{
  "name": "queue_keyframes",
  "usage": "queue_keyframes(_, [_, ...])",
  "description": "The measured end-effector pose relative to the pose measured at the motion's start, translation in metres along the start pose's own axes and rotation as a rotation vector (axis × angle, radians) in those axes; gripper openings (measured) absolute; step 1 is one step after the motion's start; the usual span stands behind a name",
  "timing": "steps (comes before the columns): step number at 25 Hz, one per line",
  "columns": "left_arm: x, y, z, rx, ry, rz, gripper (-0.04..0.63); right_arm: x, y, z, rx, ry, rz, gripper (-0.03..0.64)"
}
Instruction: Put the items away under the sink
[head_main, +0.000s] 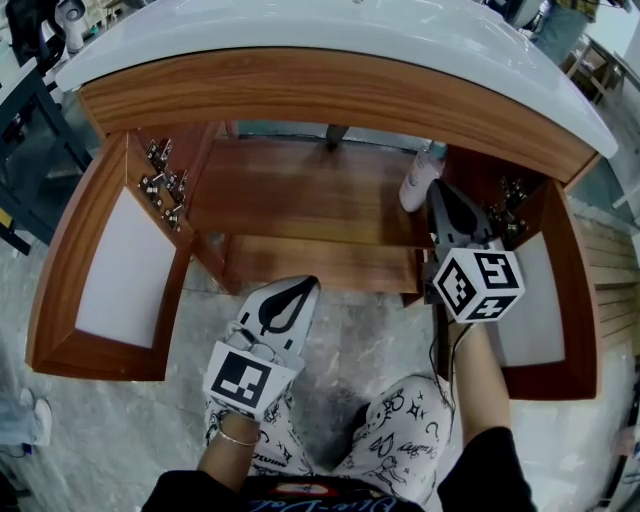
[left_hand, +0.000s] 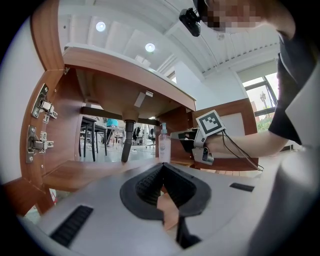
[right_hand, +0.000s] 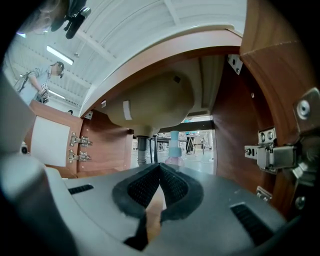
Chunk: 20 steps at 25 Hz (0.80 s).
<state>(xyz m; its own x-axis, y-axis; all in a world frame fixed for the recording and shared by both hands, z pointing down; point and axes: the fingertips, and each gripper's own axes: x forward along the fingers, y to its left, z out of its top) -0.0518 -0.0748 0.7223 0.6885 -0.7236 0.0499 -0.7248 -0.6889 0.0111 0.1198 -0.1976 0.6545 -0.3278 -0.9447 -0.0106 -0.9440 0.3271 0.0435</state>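
A clear pump bottle (head_main: 418, 180) with a pale blue top stands upright on the wooden shelf (head_main: 300, 190) at the right side of the open cabinet under the sink. My right gripper (head_main: 437, 186) is level inside the cabinet, its tips right beside the bottle's upper part. Its jaws are shut with nothing between the pads. In the right gripper view the bottle (right_hand: 174, 146) rises just beyond the right gripper (right_hand: 160, 165). My left gripper (head_main: 306, 285) is shut and empty, low in front of the cabinet. From the left gripper (left_hand: 163, 166) view I see the bottle (left_hand: 164, 142) and the right gripper (left_hand: 176, 135).
Both cabinet doors stand open, the left door (head_main: 110, 260) and the right door (head_main: 560, 320), with metal hinges (head_main: 160, 180) on the side walls. A drain pipe (left_hand: 128, 140) drops from the basin (right_hand: 150, 107). A lower shelf (head_main: 310, 262) lies beneath. The person's patterned trousers (head_main: 400, 440) are near the floor.
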Motion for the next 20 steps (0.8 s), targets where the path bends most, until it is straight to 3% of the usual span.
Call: queue_keyframes(20, [0.011, -0.015, -0.005, 0.027, 0.024, -0.020, 0.008, -0.009, 0.042, -0.008, 0.094, -0.005, 0.196, 0.008])
